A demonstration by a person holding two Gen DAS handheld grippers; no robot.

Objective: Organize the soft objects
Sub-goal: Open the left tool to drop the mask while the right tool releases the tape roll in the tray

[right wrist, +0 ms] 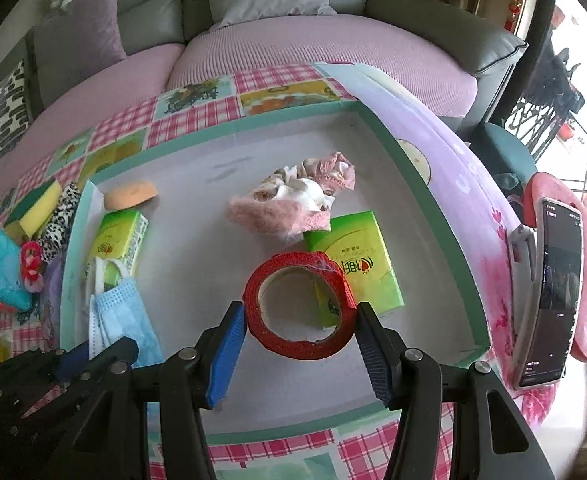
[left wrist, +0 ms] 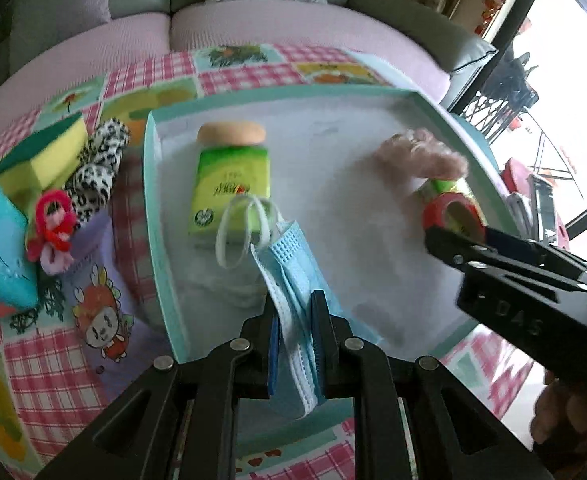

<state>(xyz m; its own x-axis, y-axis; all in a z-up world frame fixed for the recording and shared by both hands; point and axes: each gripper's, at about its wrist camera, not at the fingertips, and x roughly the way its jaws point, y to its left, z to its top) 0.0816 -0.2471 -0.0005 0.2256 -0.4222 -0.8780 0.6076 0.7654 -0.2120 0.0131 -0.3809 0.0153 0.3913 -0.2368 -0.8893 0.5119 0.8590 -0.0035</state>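
Firmly pinching blue face mask [left wrist: 293, 280] with left gripper [left wrist: 295, 312]; right gripper [right wrist: 302, 316] clamped on red tape roll [right wrist: 299, 304] over tray [right wrist: 433, 216].

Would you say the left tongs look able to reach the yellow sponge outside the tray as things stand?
Probably not yet: the left tongs are shut on the blue face mask over the tray. The yellow sponge lies uncovered left of it, so the path looks free after release.

Bare tray [right wrist: 221, 148] floor lies between tissue pack [right wrist: 119, 238] and pink scrunchie [right wrist: 293, 204].
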